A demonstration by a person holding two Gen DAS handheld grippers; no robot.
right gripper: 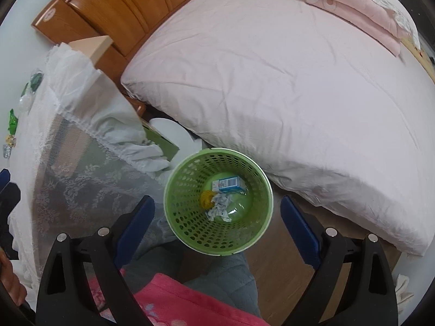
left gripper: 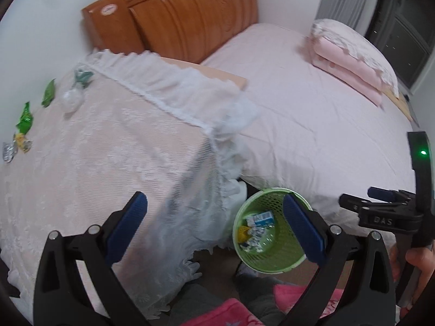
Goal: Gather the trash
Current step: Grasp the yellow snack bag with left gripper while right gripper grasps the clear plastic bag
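A green mesh bin (right gripper: pixel 187 228) stands on the floor between the nightstand and the bed, also in the left wrist view (left gripper: pixel 282 260). It holds a blue-white carton (right gripper: pixel 228 184), a yellow piece (right gripper: pixel 206 198) and crumpled paper (right gripper: pixel 219 207). Several wrappers lie on the lace-covered nightstand: green ones (left gripper: pixel 24 118) (left gripper: pixel 49 93), a clear one (left gripper: pixel 71 98), a silver one (left gripper: pixel 8 150). My left gripper (left gripper: pixel 217 217) is open and empty over the nightstand's corner. My right gripper (right gripper: pixel 217 214) is open and empty above the bin; it also shows in the left wrist view (left gripper: pixel 380 198).
The nightstand (left gripper: pixel 95 163) wears a white lace cloth that hangs over its edges. A bed with a pink quilt (right gripper: pixel 285 81), folded pink blankets (left gripper: pixel 350 65) and a wooden headboard (left gripper: pixel 176 19) lies to the right. My legs and pink clothing (right gripper: pixel 190 298) are below.
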